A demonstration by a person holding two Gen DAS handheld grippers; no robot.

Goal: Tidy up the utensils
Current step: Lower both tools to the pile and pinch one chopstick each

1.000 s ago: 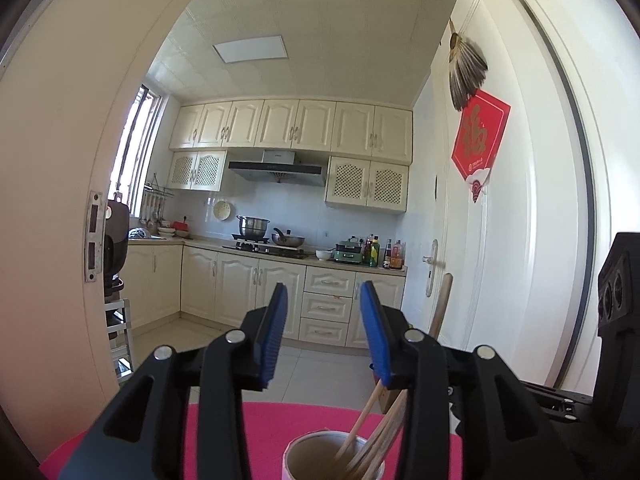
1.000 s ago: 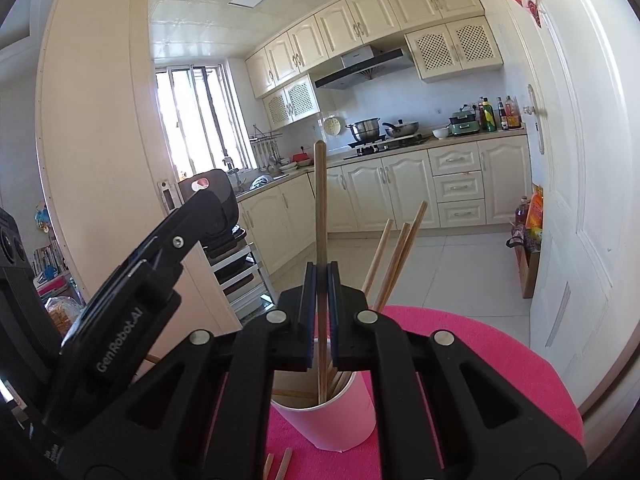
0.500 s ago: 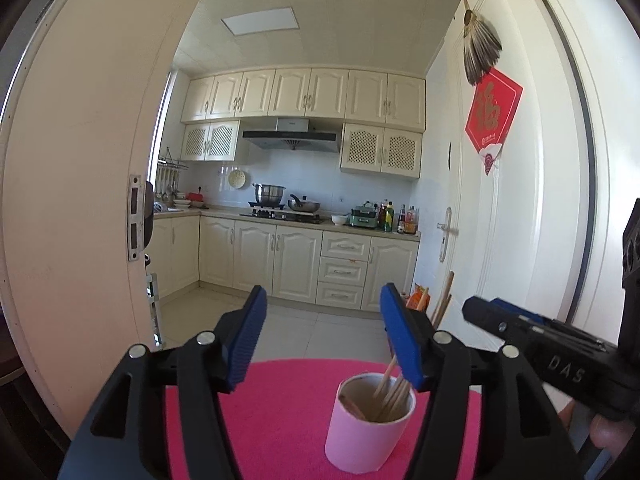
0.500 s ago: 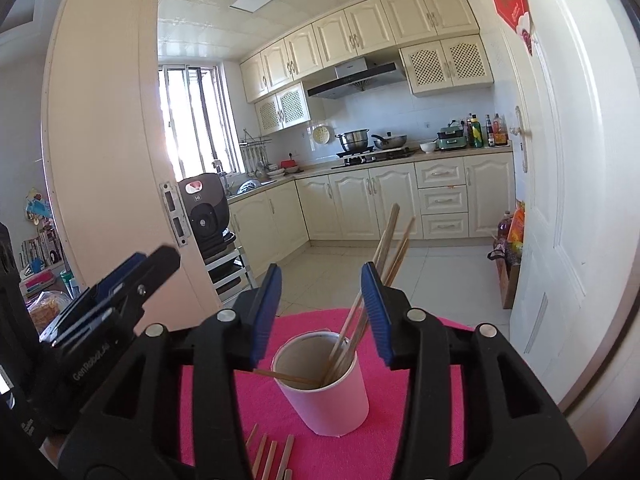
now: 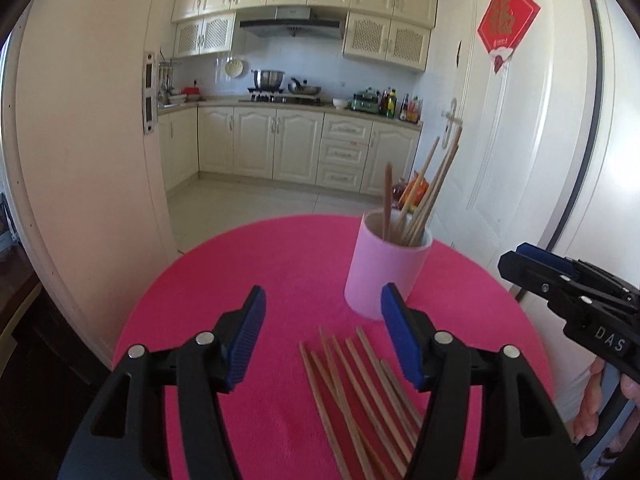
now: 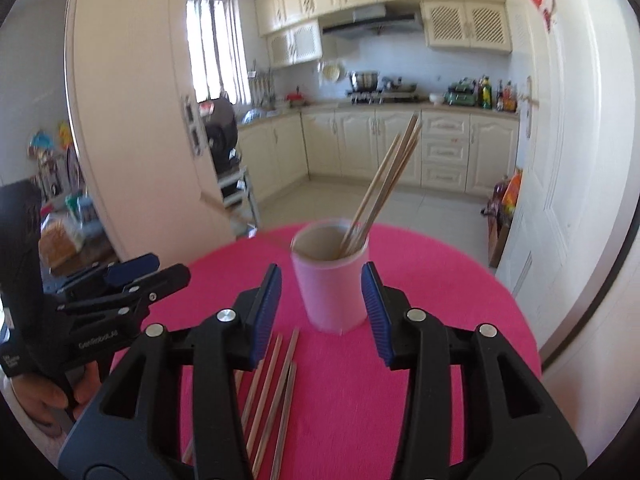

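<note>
— The chopsticks?
— Several stand in the pink cup (image 5: pixel 386 270); loose chopsticks (image 5: pixel 356 392) lie fanned on the pink table (image 5: pixel 248 264) before it.
— Grippers?
— Left gripper (image 5: pixel 322 338) and right gripper (image 6: pixel 322 312) hover, both spread, empty.

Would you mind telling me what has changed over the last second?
The right hand-held gripper let go of the chopstick it held over the pink cup, opened and drew back. The left hand-held gripper also backed away. The loose chopsticks stay on the mat.
</note>
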